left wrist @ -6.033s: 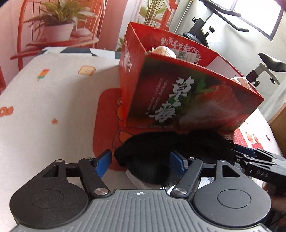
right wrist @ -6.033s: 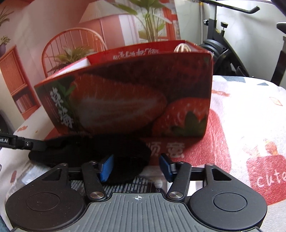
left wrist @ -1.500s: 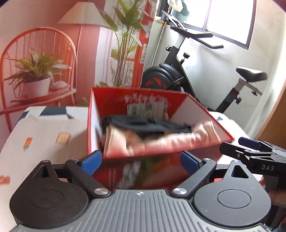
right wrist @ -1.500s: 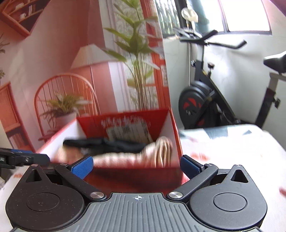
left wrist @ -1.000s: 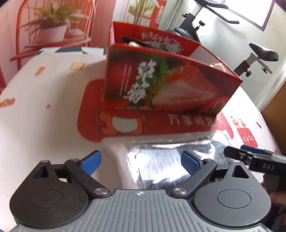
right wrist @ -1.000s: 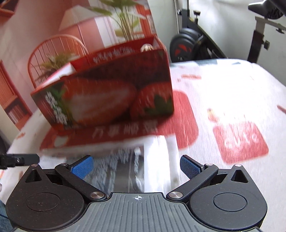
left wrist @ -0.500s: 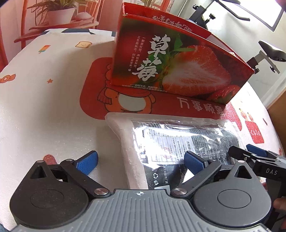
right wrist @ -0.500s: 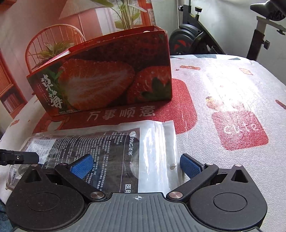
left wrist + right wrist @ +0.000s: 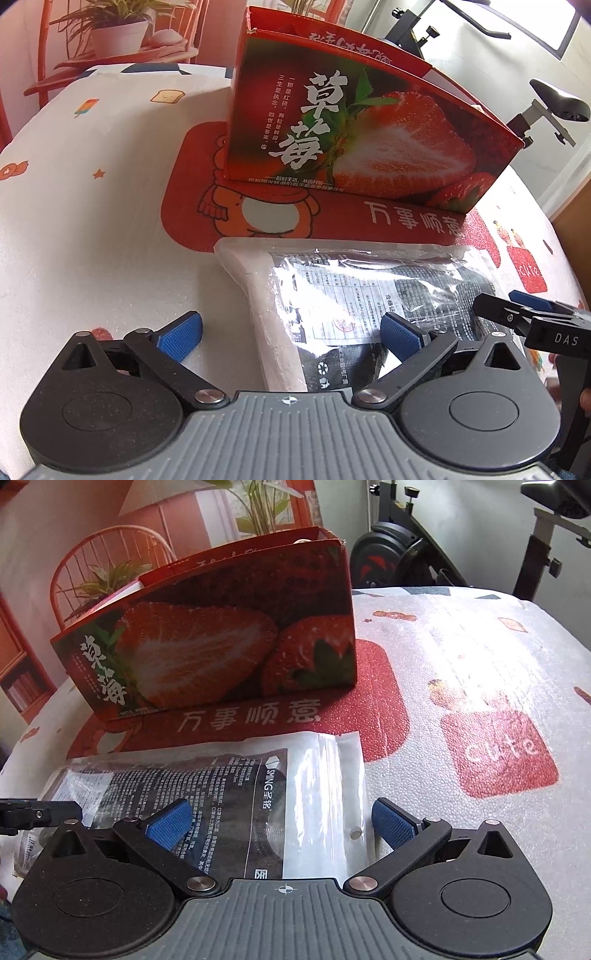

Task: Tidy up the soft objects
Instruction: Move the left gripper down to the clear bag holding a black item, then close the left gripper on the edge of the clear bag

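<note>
A clear plastic bag (image 9: 373, 295) with a dark soft item and a printed label inside lies flat on the tablecloth, just in front of the red strawberry box (image 9: 369, 144). My left gripper (image 9: 291, 332) hovers open over the bag's left end, one pad on each side, neither pressing. In the right wrist view the bag (image 9: 266, 786) lies under my right gripper (image 9: 280, 825), which is also wide open over the bag's white sealed end. The box (image 9: 221, 646) stands behind it. Its inside is hidden from both views.
The white tablecloth (image 9: 92, 221) carries red cartoon prints. Past the table's far edge stand an exercise bike (image 9: 402, 557) and a red chair with a potted plant (image 9: 110, 33). The right gripper's fingers (image 9: 517, 310) reach in from the right of the left wrist view.
A black soft item lay before the box, then appeared inside it. Both grippers have come back down from above the box to the bag. Over the last half second they barely moved.
</note>
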### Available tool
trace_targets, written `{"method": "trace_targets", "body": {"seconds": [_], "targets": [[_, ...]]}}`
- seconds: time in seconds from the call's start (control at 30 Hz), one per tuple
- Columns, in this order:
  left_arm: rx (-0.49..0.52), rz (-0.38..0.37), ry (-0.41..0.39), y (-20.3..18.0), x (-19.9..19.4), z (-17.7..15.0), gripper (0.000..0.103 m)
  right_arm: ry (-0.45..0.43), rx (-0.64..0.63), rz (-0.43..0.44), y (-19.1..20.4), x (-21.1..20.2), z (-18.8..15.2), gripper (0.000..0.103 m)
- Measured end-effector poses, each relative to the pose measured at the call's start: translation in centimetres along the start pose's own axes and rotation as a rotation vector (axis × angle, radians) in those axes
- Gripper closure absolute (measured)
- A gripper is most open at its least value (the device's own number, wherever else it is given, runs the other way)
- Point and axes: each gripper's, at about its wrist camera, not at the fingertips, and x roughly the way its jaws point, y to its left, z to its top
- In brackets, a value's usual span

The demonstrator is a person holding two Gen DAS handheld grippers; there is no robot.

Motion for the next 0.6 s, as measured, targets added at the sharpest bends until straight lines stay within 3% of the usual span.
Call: {"method": "trace_targets", "body": {"seconds": [0.27,0.43,0.5,0.6], "targets": [[0.022,-0.027,0.033,0.0,0.8,1.2,0.000,0.084,-0.062,0.027,0.1,1.7,2.3,0.000],[0.021,-0.093,0.040,0.1,1.0,1.6,0.001,0.158,-0.110,0.071,0.1,2.8,4.1,0.000],[-0.009,-0.145,0.032,0.3,0.8,1.7,0.007,0.158,-0.116,0.079,0.1,3.0,4.2,0.000],[-0.029,-0.132,0.014,0.8,0.3,1.4,0.032,0.163,-0.117,0.091,0.1,3.1,4.4,0.000]]}}
